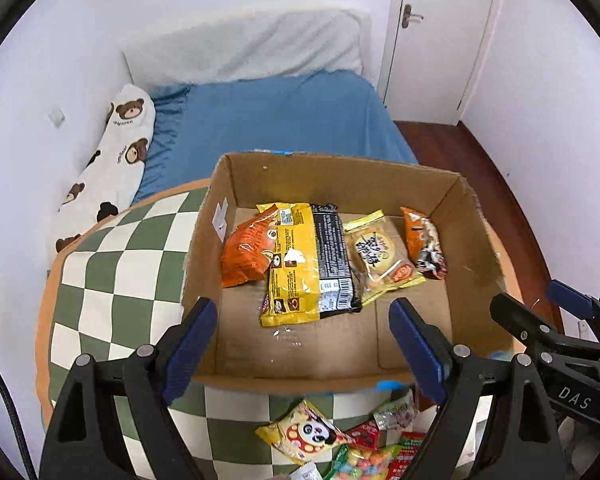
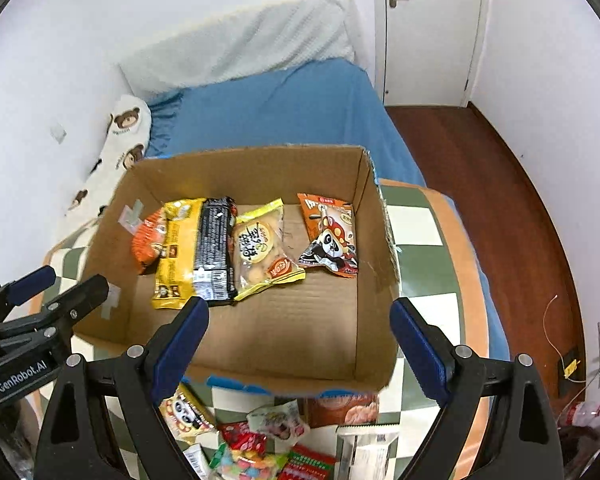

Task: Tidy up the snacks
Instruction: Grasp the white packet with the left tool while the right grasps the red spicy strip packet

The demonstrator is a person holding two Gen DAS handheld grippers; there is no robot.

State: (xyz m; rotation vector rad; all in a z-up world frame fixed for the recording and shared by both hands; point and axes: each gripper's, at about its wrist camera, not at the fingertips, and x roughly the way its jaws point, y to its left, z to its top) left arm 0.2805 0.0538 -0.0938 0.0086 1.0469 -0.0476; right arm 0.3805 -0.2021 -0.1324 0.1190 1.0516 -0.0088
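Both the left gripper (image 1: 304,344) and the right gripper (image 2: 300,340) hover spread wide and hold nothing, above the cardboard box (image 1: 204,240) on the checkered cushion (image 1: 112,264). Four snack packets lie inside; loose snacks (image 2: 260,444) sit before it. Only the right wrist view shows the panda packet's (image 2: 330,236) front and a white packet (image 2: 364,448).

A bed (image 1: 292,120) with a blue sheet carries a bear-print pillow (image 1: 112,160) along the wall and a green-and-white checked cushion (image 1: 112,264). On the cushion sit an open cardboard box (image 1: 476,240) and, just before it, a heap of loose snack packets (image 2: 260,440).
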